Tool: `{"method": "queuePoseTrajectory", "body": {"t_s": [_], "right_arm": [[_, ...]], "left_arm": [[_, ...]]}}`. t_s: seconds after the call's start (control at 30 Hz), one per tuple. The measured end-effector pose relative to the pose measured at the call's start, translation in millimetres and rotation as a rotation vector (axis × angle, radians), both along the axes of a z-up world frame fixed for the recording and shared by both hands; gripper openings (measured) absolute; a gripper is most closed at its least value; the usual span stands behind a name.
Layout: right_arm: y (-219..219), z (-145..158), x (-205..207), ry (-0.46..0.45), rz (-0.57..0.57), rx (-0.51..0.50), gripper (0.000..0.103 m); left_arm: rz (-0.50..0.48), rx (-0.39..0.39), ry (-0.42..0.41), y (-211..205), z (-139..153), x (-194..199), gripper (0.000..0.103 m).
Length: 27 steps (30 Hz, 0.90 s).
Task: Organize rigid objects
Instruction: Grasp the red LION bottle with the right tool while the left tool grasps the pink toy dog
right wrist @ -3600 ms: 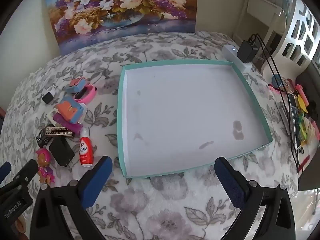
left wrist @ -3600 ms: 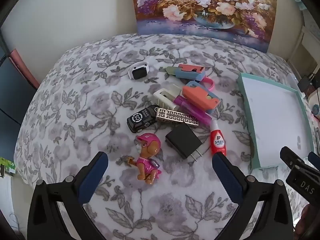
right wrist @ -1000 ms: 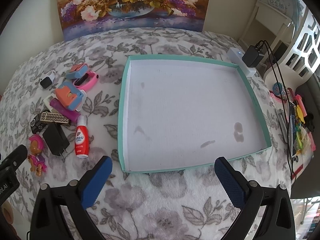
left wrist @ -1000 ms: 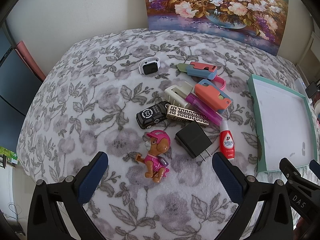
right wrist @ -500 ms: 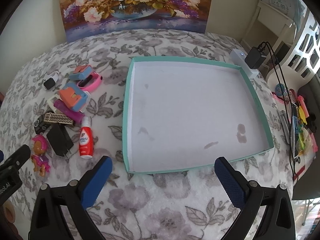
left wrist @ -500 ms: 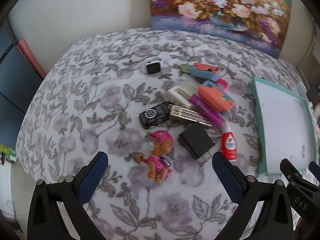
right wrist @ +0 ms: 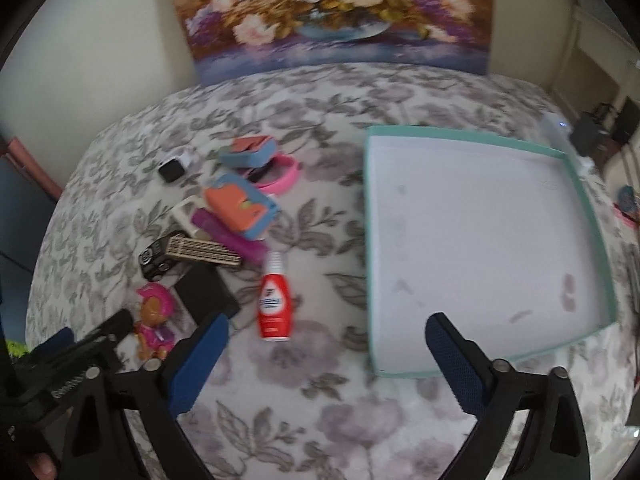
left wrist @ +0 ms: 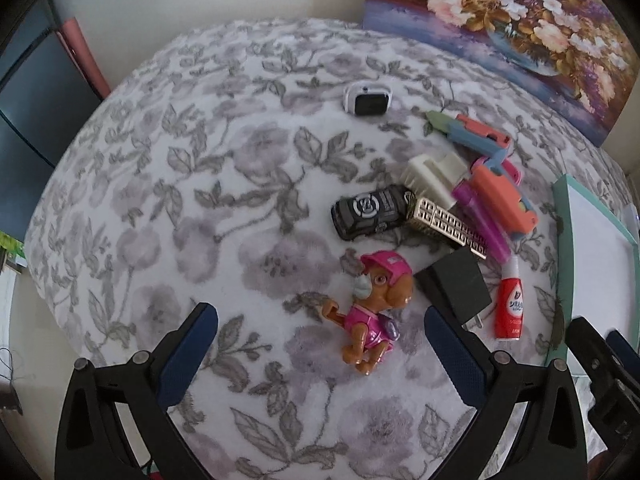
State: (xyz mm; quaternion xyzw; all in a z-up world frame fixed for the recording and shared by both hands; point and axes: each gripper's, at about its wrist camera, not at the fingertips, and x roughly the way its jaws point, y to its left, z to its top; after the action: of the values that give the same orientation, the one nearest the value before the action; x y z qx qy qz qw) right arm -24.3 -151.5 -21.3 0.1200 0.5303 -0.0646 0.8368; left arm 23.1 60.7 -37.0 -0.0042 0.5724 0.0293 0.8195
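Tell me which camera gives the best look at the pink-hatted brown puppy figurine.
The left wrist view. There the pink-hatted brown puppy figurine lies sharp and whole between the open left gripper fingers, face and pink vest visible. In the right wrist view the figurine is small, blurred and at the edge, partly behind the other gripper.

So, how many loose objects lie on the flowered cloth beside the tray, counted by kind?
Toys: 2, the pink puppy figure and the black toy car.
Watches: 2, the white smartwatch and the pink band watch.
Chargers: 1, the black plug adapter.
Bottles: 1, the red bottle.
Other small items in the pile: 6.
Total: 12, though the overlap makes this approximate.
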Motion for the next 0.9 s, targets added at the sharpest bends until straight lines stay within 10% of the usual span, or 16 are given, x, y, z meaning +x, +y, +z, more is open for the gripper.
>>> {"method": "queuePoseTrajectory", "body": {"t_s": [0.4, 0.9], "right_arm": [[11.7, -33.2, 24.4, 0.077, 0.054, 0.052, 0.06], [27.1, -66.8, 50.3, 0.152, 0.098, 0.004, 0.048]], "left_arm": [[-0.057, -0.01, 0.056, -13.5, -26.8, 11.9, 0.092], [-0.108, -0.004, 0.114, -28.3, -57.6, 25.9, 0.064]]}}
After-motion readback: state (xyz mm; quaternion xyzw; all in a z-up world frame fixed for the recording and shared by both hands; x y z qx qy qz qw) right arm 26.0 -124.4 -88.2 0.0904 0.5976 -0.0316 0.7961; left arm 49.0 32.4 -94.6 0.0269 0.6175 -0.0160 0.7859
